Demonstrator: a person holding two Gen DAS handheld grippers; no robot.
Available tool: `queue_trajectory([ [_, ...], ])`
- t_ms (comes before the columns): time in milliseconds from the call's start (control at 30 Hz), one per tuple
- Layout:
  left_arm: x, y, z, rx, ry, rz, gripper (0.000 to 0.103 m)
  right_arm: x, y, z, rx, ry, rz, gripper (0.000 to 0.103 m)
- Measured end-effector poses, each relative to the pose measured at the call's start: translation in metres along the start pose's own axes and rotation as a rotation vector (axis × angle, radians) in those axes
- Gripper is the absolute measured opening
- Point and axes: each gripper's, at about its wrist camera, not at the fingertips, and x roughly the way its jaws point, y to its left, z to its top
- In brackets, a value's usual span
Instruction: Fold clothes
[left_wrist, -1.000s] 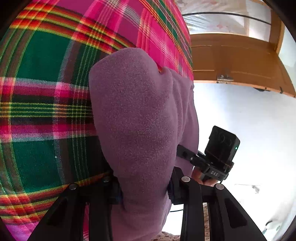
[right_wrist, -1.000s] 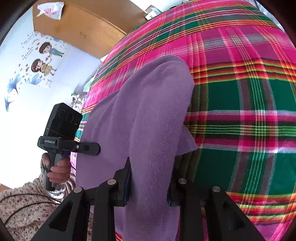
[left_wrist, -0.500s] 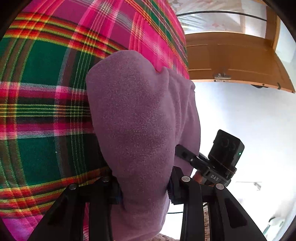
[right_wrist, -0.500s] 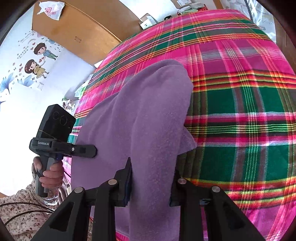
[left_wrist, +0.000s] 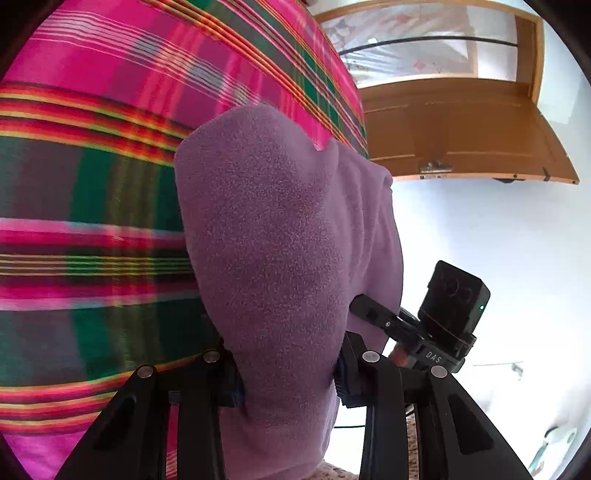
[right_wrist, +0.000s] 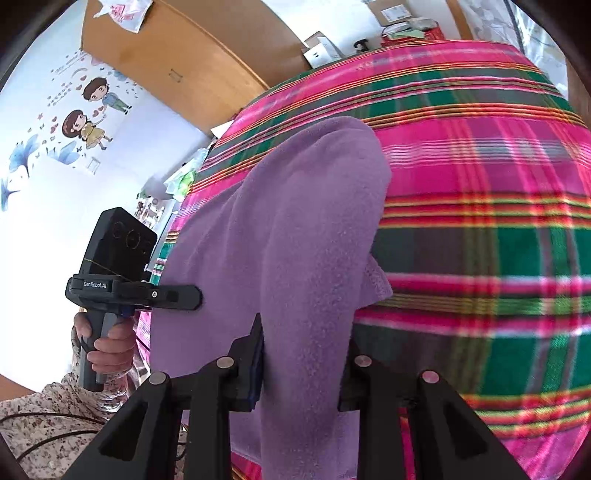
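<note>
We clamp the purple fleece garment (left_wrist: 280, 236) in both the left gripper (left_wrist: 288, 373) and right gripper (right_wrist: 304, 363), bottom center of each frame, lifting its edge over the plaid bedspread (right_wrist: 480, 184) to fold it.

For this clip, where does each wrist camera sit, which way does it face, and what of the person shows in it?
Left wrist: sits behind the left gripper, looking along its fingers over the purple fleece garment and the plaid bedspread toward a wooden door; the right gripper shows.
Right wrist: sits behind the right gripper, facing a wall with cartoon stickers; the left hand holding the left gripper shows.
Shared: garment, bedspread, each other's gripper.
</note>
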Motion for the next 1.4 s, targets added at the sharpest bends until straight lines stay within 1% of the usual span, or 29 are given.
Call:
queue_trajectory([
  [100, -0.008, 0.005, -0.001, -0.009, -0.015, 0.004, 0.037, 0.015, 0.009, 0.008, -0.005, 0.010, 0.010, 0.028],
  [300, -0.024, 0.019, 0.012, -0.016, -0.044, 0.009, 0.037, 0.035, 0.022, 0.019, -0.013, 0.024, 0.035, 0.028],
  [433, -0.031, 0.022, 0.008, -0.015, -0.067, 0.009, 0.037, 0.051, 0.034, 0.031, -0.017, 0.027, 0.046, 0.028],
  [500, -0.035, 0.026, 0.012, -0.019, -0.074, 0.011, 0.037, 0.057, 0.038, 0.037, -0.020, 0.033, 0.051, 0.028],
  [600, -0.012, 0.014, 0.009, -0.031, -0.078, 0.021, 0.037, 0.063, 0.039, 0.042, -0.024, 0.041, 0.059, 0.028],
  [633, -0.013, 0.016, 0.013, -0.033, -0.081, 0.024, 0.037, 0.069, 0.043, 0.045, -0.021, 0.044, 0.062, 0.028],
  [700, -0.031, 0.032, 0.030, -0.042, -0.086, 0.029, 0.037, 0.080, 0.048, 0.050, -0.014, 0.049, 0.067, 0.028],
  [800, -0.025, 0.025, 0.031, -0.049, -0.098, 0.039, 0.037, 0.094, 0.051, 0.057, -0.005, 0.051, 0.074, 0.028],
  [1033, -0.029, 0.031, 0.042, -0.053, -0.130, 0.037, 0.037, 0.108, 0.062, 0.067, -0.017, 0.041, 0.086, 0.028],
  [1233, -0.034, 0.037, 0.039, -0.062, -0.160, 0.047, 0.037, 0.125, 0.071, 0.078, -0.012, 0.022, 0.095, 0.028],
  [1300, -0.074, 0.023, 0.032, -0.062, -0.163, 0.052, 0.037, 0.130, 0.071, 0.081, -0.001, 0.014, 0.106, 0.028],
  [1400, -0.071, 0.021, 0.035, -0.055, -0.166, 0.062, 0.037, 0.135, 0.072, 0.084, 0.008, 0.000, 0.107, 0.028],
])
